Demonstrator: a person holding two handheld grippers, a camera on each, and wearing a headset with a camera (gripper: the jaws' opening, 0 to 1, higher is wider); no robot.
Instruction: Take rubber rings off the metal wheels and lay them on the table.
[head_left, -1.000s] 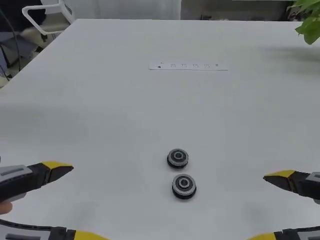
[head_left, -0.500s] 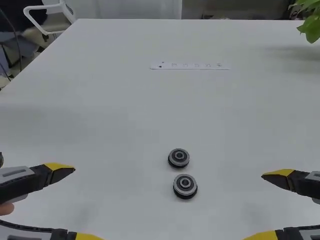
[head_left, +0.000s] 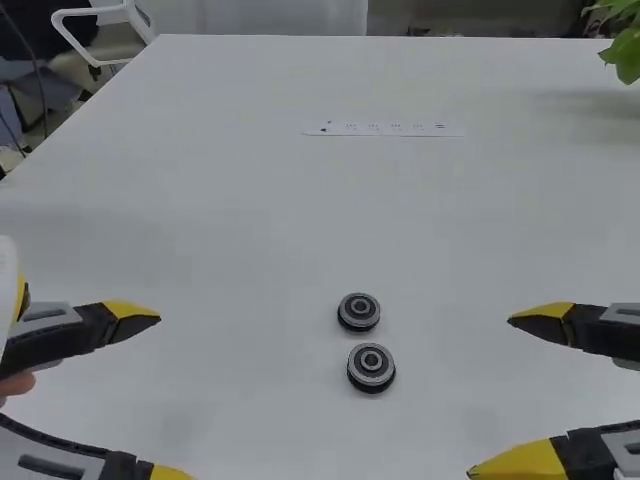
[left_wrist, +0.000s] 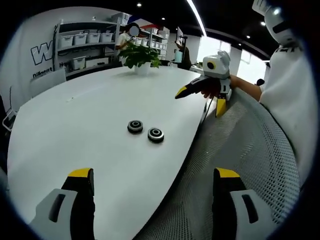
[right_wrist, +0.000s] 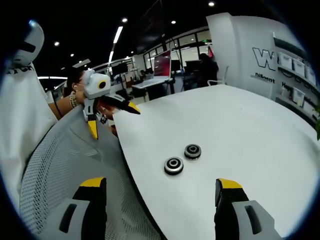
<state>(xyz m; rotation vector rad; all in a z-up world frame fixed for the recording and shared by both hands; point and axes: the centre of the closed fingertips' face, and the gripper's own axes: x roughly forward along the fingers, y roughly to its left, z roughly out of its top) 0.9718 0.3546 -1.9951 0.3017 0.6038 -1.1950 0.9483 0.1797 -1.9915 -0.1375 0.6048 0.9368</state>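
Observation:
Two small metal wheels with dark rubber rings lie flat on the white table (head_left: 250, 200), the farther wheel (head_left: 359, 312) just behind the nearer wheel (head_left: 371, 367). My left gripper (head_left: 150, 395) is open at the table's near left, well left of the wheels. My right gripper (head_left: 505, 392) is open at the near right, also apart from them. In the left gripper view both wheels (left_wrist: 135, 126) (left_wrist: 155, 135) lie ahead of the open left gripper (left_wrist: 154, 177), with the right gripper (left_wrist: 200, 95) beyond. The right gripper view has the wheels (right_wrist: 173, 165) (right_wrist: 192, 151) past the open right gripper (right_wrist: 160, 184).
A pale strip with small markings (head_left: 382, 127) lies across the table's far middle. Plant leaves (head_left: 618, 40) hang over the far right corner, and a white chair (head_left: 95, 25) stands at the far left. Grey mesh (left_wrist: 240, 145) lies along the near edge. Shelves with bins (left_wrist: 82, 47) line the wall.
Both grippers have edged a little inward toward the wheels, the right one more. The wheels have not moved; the camera shifted slightly.

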